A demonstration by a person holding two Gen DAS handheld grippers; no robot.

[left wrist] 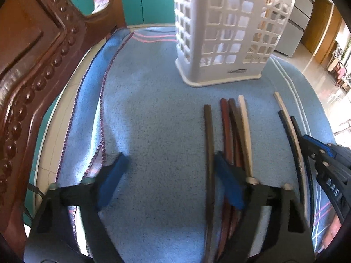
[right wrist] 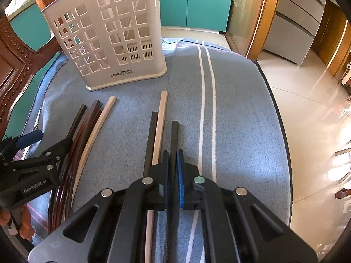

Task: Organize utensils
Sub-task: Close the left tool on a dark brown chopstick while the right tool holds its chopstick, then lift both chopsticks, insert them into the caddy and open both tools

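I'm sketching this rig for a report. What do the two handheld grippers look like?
Both are black, angular frames with triangular cut-outs and round silver pivot pins. Each of the jaws carries a blue pad. The left gripper bears white "GenRobot.AI" lettering on its side; the right gripper shows white letters "DAS" in the left wrist view.

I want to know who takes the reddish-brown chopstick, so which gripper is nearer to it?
Left. The left gripper stands open right beside the reddish-brown chopstick, one finger over the pile. The right gripper is off to the side, shut on a black chopstick.
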